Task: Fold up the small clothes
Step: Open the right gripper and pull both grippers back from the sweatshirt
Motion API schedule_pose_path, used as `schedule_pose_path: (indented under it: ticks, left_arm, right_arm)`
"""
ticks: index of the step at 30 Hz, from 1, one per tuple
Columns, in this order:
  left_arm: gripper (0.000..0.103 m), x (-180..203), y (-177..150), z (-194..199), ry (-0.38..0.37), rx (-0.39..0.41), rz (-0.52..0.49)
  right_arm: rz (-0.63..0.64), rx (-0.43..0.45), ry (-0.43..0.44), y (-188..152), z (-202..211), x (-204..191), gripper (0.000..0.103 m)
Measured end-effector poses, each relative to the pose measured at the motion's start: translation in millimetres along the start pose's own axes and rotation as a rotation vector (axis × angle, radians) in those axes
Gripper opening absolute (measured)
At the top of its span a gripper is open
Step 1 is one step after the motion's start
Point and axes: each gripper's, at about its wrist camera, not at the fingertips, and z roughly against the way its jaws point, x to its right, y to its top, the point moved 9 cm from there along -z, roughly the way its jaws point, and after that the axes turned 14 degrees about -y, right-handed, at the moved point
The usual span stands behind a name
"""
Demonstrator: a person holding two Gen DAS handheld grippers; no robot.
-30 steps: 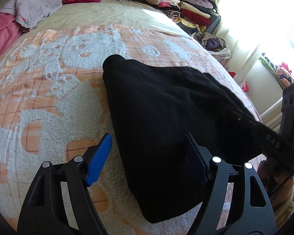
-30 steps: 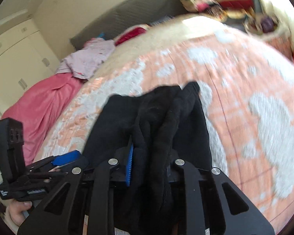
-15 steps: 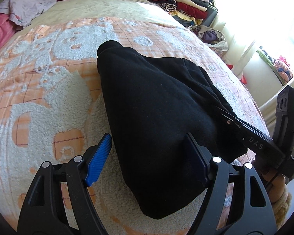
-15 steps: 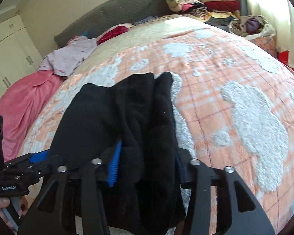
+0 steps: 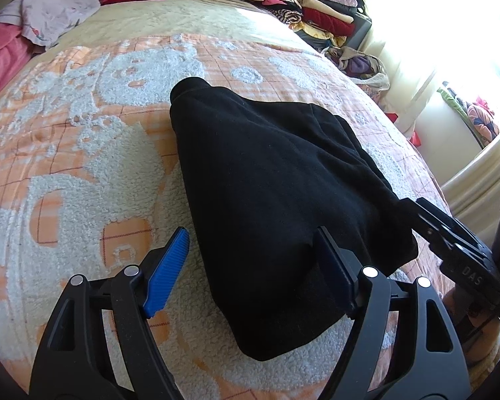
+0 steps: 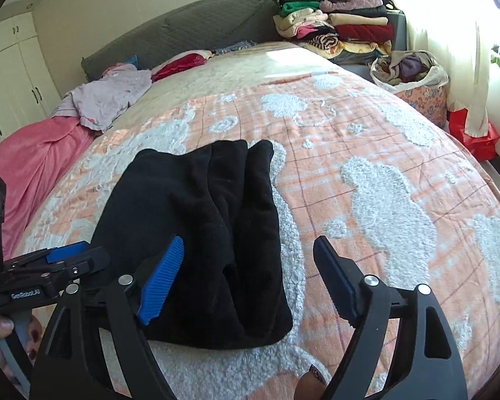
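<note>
On the bed (image 6: pixel 366 126), right hand-held gripper (image 6: pixel 248 276) jaws opening off the folded black garment (image 6: pixel 196 233), left hand-held gripper (image 5: pixel 251 270) open astride it; withdrawing pads may snag fleece, undoing fold.

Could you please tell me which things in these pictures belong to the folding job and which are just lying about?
In the job: black garment, left gripper, right gripper with jaws opening clear of the cloth.

Lying about: lilac garment, pink blanket, stacked clothes, bag of clothes.
</note>
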Motion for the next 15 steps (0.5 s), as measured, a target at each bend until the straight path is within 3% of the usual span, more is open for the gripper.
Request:
schedule_pose_path:
  ticks: [6, 15]
  left_arm:
    - [0.07, 2, 0, 9, 0.0, 0.016, -0.001]
    - [0.085, 9, 4, 43, -0.002, 0.088, -0.02]
  right_arm:
    - [-0.007, 0.045, -0.027, 2, 21, 7, 0.093]
    - [-0.031, 0.122, -0.045, 9, 58, 13, 0.098]
